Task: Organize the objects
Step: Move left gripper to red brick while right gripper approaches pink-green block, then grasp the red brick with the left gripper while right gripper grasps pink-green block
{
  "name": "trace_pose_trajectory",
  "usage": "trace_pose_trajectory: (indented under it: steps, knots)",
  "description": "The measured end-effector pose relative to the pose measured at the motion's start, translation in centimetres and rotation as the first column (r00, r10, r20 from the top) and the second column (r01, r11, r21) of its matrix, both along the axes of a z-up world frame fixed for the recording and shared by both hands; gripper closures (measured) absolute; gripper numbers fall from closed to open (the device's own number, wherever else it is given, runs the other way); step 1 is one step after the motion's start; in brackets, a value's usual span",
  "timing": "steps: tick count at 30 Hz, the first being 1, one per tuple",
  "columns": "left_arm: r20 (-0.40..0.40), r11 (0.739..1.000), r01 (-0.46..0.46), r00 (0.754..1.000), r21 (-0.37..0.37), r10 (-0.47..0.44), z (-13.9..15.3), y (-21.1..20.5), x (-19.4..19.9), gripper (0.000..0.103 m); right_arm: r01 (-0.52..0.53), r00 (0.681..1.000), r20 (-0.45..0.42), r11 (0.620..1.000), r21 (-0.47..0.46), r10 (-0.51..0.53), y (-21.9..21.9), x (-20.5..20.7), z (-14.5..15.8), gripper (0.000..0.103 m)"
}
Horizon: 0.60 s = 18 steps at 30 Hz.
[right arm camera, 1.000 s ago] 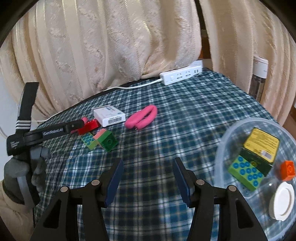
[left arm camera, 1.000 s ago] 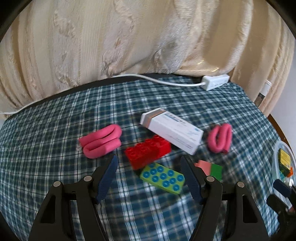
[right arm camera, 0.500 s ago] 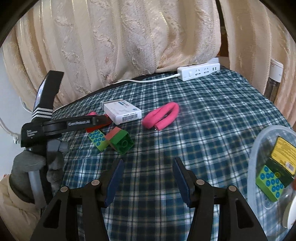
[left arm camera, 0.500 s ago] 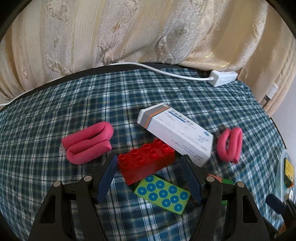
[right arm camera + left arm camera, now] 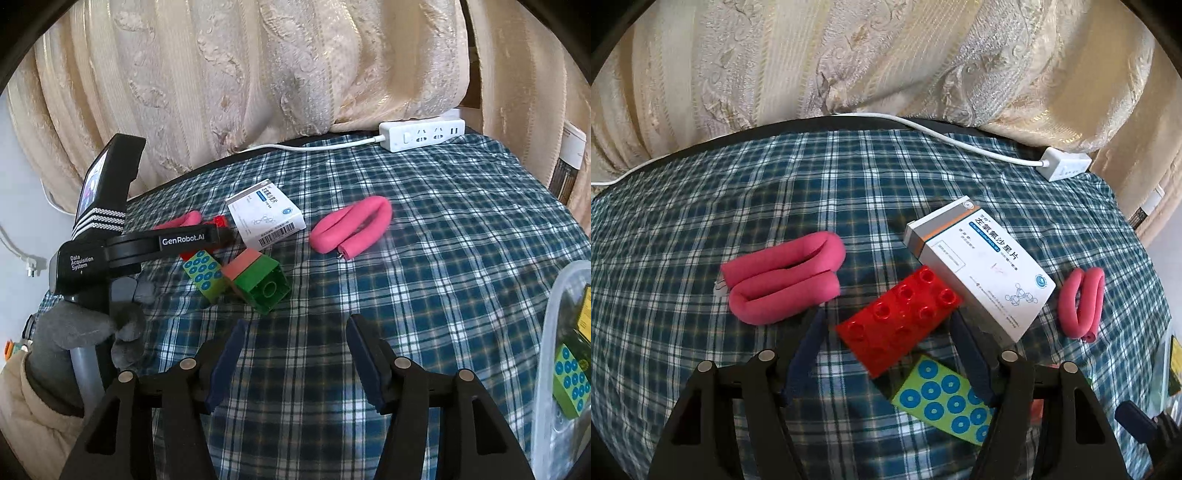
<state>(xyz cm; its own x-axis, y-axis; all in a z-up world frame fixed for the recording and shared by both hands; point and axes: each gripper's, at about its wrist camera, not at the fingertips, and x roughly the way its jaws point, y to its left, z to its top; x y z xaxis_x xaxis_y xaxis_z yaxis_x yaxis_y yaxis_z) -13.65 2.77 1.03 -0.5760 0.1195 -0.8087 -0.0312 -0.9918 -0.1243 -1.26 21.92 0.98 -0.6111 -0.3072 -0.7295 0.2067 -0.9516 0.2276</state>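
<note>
My left gripper (image 5: 888,325) is open, its fingers on either side of a red brick (image 5: 899,319) lying on the plaid cloth; it also shows in the right wrist view (image 5: 218,236). A white medicine box (image 5: 979,266) leans against the brick's far right. A light green brick with blue dots (image 5: 942,398) lies just below. A folded pink foam roller (image 5: 783,280) is to the left, another (image 5: 1082,302) to the right. My right gripper (image 5: 295,332) is open and empty, short of a pink and green brick stack (image 5: 258,280).
A clear plastic tub (image 5: 554,332) at the right holds a dotted green brick (image 5: 570,376) and a yellow box. A white power strip (image 5: 421,134) and its cord lie along the far edge by the cream curtain (image 5: 258,74).
My left gripper has moved forward and down, so the red brick now lies between its fingers. My right gripper has swung left, away from the tub, toward the bricks.
</note>
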Motion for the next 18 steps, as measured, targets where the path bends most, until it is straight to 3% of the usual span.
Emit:
trace_pose_trajectory:
  steps: [1, 7, 18]
  knots:
    - [0.001, 1.000, 0.004, 1.000, 0.003, -0.004, 0.0, 0.0, 0.0, 0.044, -0.003, 1.000, 0.001, 1.000, 0.002, 0.003, -0.2, -0.2, 0.0, 0.042]
    - [0.001, 1.000, 0.017, 1.000, -0.007, -0.017, 0.1, -0.1, 0.3, 0.058, -0.033, 0.999, -0.006, 0.999, 0.021, 0.033, -1.4, -1.1, -0.1, 0.042]
    - [-0.001, 1.000, 0.004, 1.000, 0.004, -0.004, 0.2, -0.4, 0.6, 0.059, -0.077, 0.997, 0.022, 0.996, 0.048, 0.076, -3.6, -3.7, -1.4, 0.042]
